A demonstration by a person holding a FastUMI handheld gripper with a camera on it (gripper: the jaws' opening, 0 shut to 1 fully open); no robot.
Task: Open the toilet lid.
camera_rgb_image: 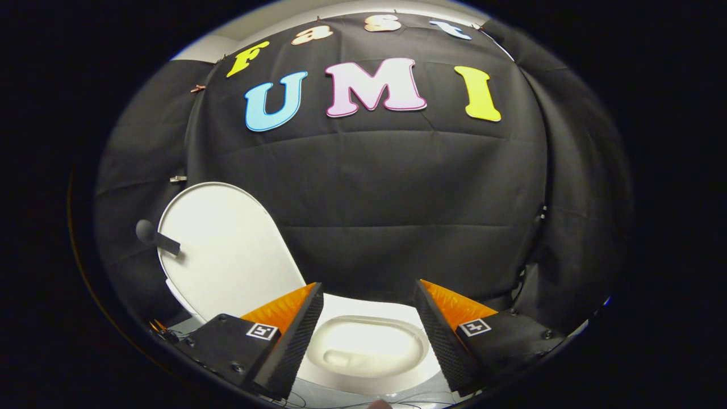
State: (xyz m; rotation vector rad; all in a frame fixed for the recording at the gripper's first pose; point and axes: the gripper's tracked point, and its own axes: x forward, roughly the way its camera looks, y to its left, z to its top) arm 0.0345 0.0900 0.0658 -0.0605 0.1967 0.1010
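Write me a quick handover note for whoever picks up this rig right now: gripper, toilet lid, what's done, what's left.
Hand-held gripper: open, fingers spread wide, holding nothing.
Toilet lid: raised and standing up beyond the left finger, against the black cloth wall. A small dark handle sticks out from its far edge.
Toilet bowl: uncovered, seen between and just ahead of the fingers.
Done: by how it stands, the lid is open.
Left: probably nothing but drawing the gripper away; check that the lid stays up on its own.

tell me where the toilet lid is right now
In the gripper view the toilet lid stands raised against the black cloth, beyond the left finger of the open tool and beside the bowl.
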